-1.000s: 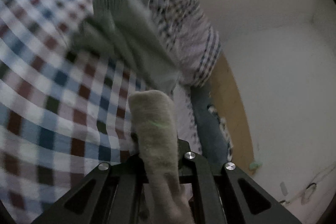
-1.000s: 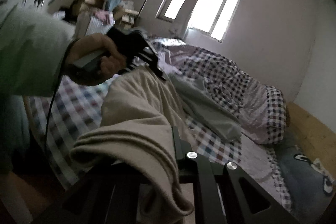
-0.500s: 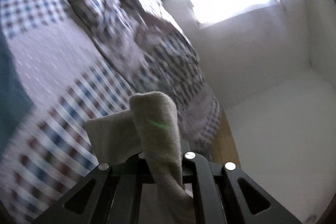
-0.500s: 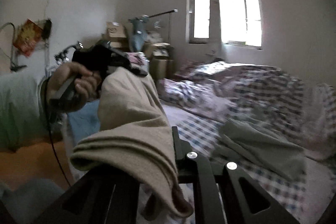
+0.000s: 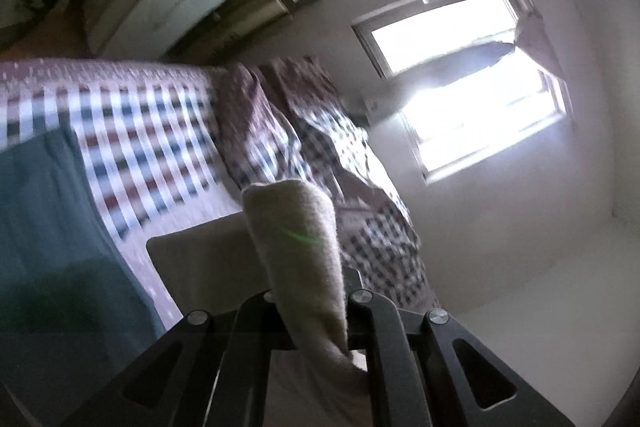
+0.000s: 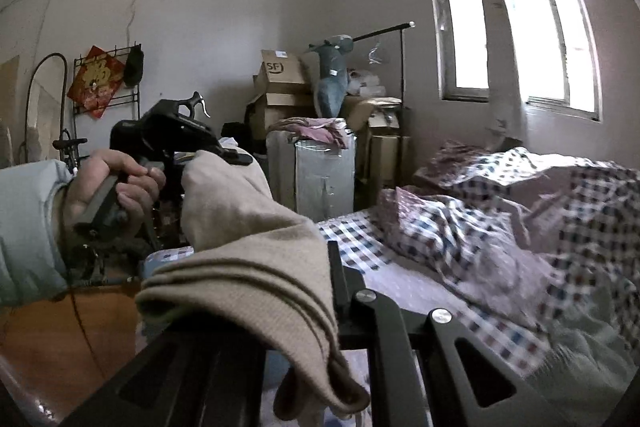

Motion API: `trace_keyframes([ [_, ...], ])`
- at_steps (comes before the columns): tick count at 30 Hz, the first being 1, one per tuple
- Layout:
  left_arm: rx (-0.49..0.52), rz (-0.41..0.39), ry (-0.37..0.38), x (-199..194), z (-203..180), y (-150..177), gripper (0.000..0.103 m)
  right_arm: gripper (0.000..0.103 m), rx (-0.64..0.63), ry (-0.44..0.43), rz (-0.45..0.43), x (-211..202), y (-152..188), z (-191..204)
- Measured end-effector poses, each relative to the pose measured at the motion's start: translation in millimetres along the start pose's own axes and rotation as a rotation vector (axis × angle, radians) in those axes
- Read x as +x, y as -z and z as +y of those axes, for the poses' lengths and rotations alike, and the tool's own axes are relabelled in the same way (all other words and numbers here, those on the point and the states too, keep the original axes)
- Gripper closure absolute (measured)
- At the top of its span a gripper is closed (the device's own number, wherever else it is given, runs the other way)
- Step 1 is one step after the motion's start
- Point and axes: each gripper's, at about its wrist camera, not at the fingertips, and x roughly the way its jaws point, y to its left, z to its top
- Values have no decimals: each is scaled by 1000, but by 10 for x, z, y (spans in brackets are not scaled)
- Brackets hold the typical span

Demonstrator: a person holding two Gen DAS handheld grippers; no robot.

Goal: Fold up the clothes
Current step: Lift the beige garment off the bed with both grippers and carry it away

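So right up close in both wrist views it's the same beige knit garment [image 6: 256, 267]. The right gripper [image 6: 336, 303] has a bunched edge of it pinched, several layers stacked at the fingers, and the cloth runs from there straight across to the left gripper [image 6: 224, 157], which the person's hand [image 6: 116, 187] is squeezing. From the left wrist view, the left gripper [image 5: 316, 307] is clamped on its own rolled edge of the garment [image 5: 296, 239] too. So it's hanging in the air, stretched between the two, not lying on anything.

Below and behind it is the bed [image 6: 404, 279] with the checked sheet, a rumpled checked blanket [image 6: 520, 211] piled toward the window side, and something grey-green [image 6: 592, 351] lying near the bed's right edge, looks like another piece of clothing but it's blurry. Further back, cardboard boxes [image 6: 280, 75] stacked in the corner and the window [image 6: 516, 27].

My read: this is the carry or spread-out bit, garment lifted and held by two points. Can't tell if it's being brought in to fold or already partly folded (those layers hint at that). Either way it'll need a bare patch of sheet to go down flat, keeping tension so it doesn't bunch.
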Motion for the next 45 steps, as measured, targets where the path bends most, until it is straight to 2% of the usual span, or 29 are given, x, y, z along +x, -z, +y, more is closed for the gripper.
trace_keyframes([
  [5, 13, -36, -49, 116, 296, -426, 100, 96, -67, -28, 21, 661, -3, 15],
  [11, 17, -57, -85, 214, 556, -663, 100, 96, -108, -25, 34, 1167, 96, -49],
  [17, 46, -55, -102, 116, 757, -725, 100, 96, -151, -40, 20, 1261, 293, 130],
  [26, 35, -84, -118, -575, 1306, -508, 100, 95, -371, -89, -32, 1041, 874, 1187],
  [29, -11, -81, -133, -807, 1551, -420, 100, 95, -403, -152, 31, 1064, 1077, 1457],
  [33, -26, -85, -186, -984, 1833, -303, 100, 95, -460, -187, 96, 1134, 1324, 1681],
  [36, -63, -88, -212, -1061, 2103, -203, 100, 90, -467, -223, 154, 1205, 1467, 1776],
  [40, -192, -79, -256, -1128, 2530, -91, 97, 79, -479, -311, 280, 1229, 1642, 1939],
  [43, -244, -63, -292, -1186, 2717, -18, 85, 71, -483, -382, 335, 1069, 1728, 2048],
  [44, -246, -70, -305, -1230, 2733, -9, 80, 60, -484, -406, 353, 1015, 1756, 2085],
  [45, -247, -79, -318, -1279, 2747, -3, 76, 58, -486, -430, 371, 962, 1785, 2121],
])
